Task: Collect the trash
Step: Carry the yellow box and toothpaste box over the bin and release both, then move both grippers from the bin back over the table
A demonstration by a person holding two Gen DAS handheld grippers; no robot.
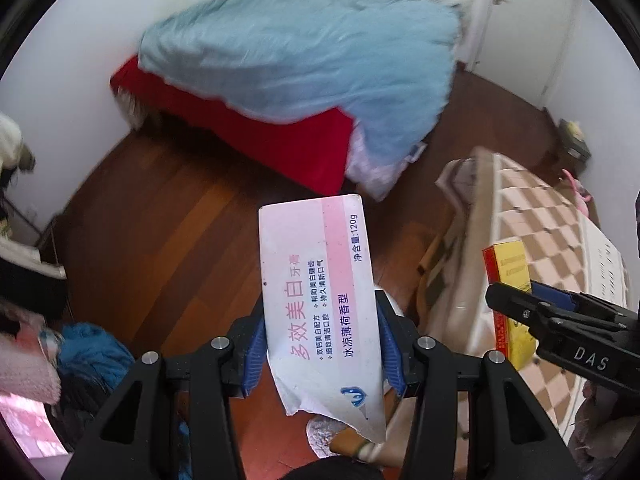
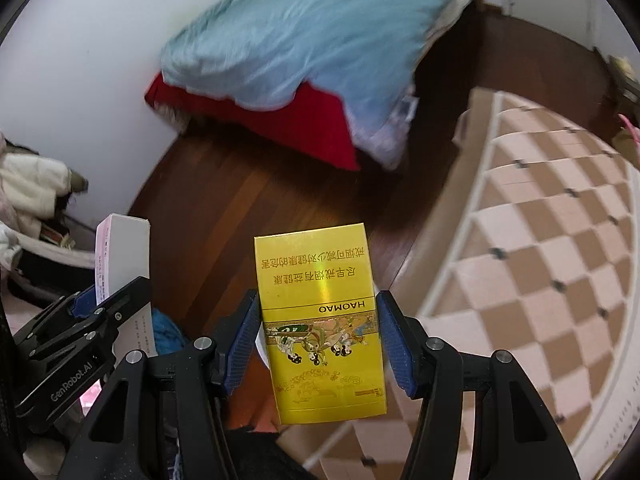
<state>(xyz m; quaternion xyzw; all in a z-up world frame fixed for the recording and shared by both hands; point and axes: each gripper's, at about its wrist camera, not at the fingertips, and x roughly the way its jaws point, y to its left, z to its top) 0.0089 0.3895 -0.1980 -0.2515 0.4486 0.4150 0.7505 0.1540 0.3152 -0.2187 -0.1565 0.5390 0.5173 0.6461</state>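
Note:
In the left wrist view my left gripper (image 1: 320, 340) is shut on a white and pink toothpaste box (image 1: 316, 280). The box stands on end between the blue pads, and its near end is torn. My right gripper (image 2: 318, 328) is shut on a yellow HAOMAO cigarette pack (image 2: 320, 320), which it holds upright above the floor. Each view catches the other tool. The right gripper (image 1: 520, 300) with the yellow pack (image 1: 506, 268) shows at the right. The left gripper (image 2: 108, 292) with the white box (image 2: 124, 248) shows at the left.
A bed with a red sheet (image 1: 280, 140) and a light blue quilt (image 1: 304, 52) stands ahead against the white wall. Dark wooden floor (image 1: 168, 232) lies below. A brown and white checkered surface (image 2: 540, 240) fills the right. Piled clothes (image 2: 28, 192) and a blue cloth (image 1: 92, 348) sit at the left.

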